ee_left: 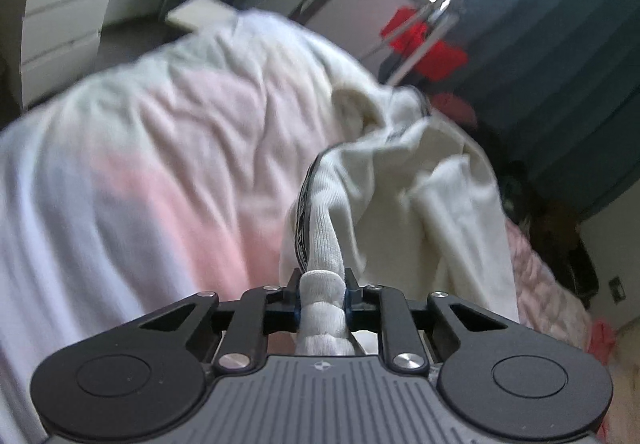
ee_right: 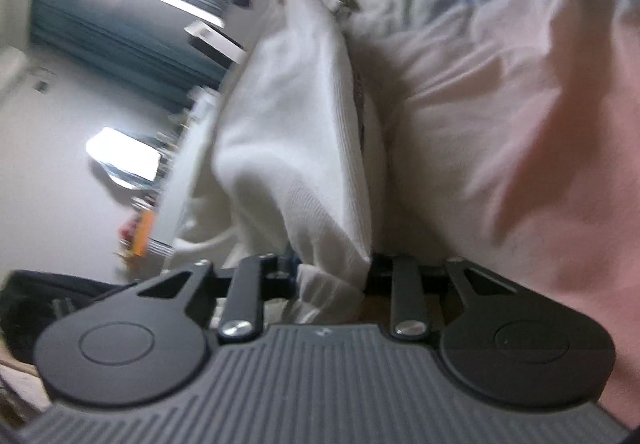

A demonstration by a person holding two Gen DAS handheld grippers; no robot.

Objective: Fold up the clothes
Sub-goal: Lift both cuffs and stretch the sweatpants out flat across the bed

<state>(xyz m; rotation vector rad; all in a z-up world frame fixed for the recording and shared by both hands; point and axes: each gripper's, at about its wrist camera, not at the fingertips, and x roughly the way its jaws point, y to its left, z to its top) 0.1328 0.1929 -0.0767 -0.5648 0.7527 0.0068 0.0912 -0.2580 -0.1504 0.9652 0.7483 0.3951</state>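
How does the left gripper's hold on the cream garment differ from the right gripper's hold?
The left gripper pinches a narrow, rolled rope of the cream ribbed knit garment, beside its dark-trimmed edge; the right gripper clamps a broader, flatter fold of it. The left wrist view looks across the wrinkled pale pink bedsheet, whereas the right wrist view is tipped sideways. Both are shut on the garment.

Left tool (ee_left: 322,290) and right tool (ee_right: 332,276) each clamped tight on bunched cream garment (ee_left: 400,180) cloth

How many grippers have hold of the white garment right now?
2. The left gripper pinches a bunched edge of the white garment; the right gripper clamps another part, above the bed.
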